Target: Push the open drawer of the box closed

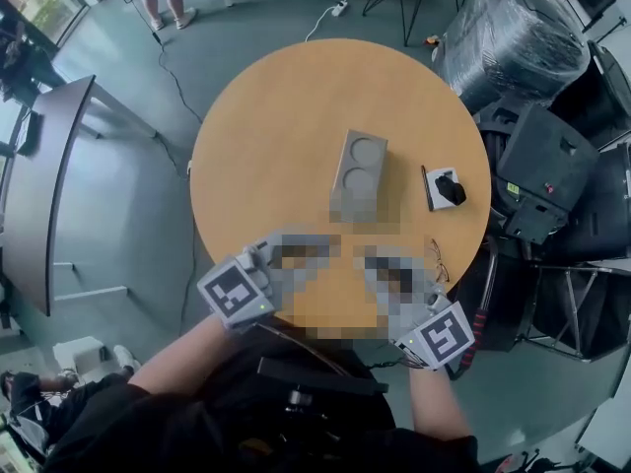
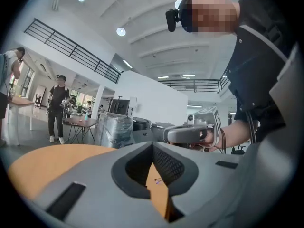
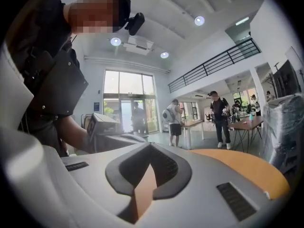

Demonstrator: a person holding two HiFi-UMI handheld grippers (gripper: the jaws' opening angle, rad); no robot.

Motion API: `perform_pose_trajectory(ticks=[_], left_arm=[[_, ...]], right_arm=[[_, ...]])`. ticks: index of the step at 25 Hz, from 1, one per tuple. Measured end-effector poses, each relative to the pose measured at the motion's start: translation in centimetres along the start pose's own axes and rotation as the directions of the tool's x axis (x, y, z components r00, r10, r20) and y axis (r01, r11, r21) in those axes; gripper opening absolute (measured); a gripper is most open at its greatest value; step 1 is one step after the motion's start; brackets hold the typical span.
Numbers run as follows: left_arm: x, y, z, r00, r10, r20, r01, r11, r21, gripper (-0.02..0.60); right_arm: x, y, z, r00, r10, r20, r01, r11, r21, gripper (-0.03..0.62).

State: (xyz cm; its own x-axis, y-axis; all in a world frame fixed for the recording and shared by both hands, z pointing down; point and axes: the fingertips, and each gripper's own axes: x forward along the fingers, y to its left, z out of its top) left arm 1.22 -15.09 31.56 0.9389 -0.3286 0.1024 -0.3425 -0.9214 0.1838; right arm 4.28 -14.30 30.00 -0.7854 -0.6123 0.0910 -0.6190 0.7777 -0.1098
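Round wooden table (image 1: 266,136) on a grey floor. Black cases (image 1: 552,166) crowd its 3 o'clock side, dark desk (image 1: 44,185) off at 9. Grey box (image 1: 359,169) sits mid-table, at 12 o'clock from both tongs, well apart. Left gripper (image 2: 152,145) and right gripper (image 3: 150,145) are clenched on nothing (tips meeting), low at the 6 o'clock rim. Bare tabletop lies between the tongs and the box. Can't tell the drawer's state.

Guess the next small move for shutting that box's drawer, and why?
Probably move the right gripper forward toward the grey box. Both it and the left gripper are by the near edge of the table, jaws together and empty, well short of the box.
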Motion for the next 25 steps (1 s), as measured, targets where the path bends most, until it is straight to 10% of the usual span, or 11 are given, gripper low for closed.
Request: perform_pose_trajectory(ticks=[11,25], left_arm=[[-3.0,-7.4,9.1,0.997,-0.023,0.07,0.015,0.994,0.111,0.031],[-3.0,-12.1,10.8,0.996,-0.032,0.087,0.017,0.986,0.163,0.031]], right_arm=[[-4.6,5.2,10.7,0.994,0.052,0.099,-0.046,0.997,-0.066,0.014],[-7.8,7.4,11.2,0.99,0.076,0.122,-0.064,0.993,-0.099,0.014]])
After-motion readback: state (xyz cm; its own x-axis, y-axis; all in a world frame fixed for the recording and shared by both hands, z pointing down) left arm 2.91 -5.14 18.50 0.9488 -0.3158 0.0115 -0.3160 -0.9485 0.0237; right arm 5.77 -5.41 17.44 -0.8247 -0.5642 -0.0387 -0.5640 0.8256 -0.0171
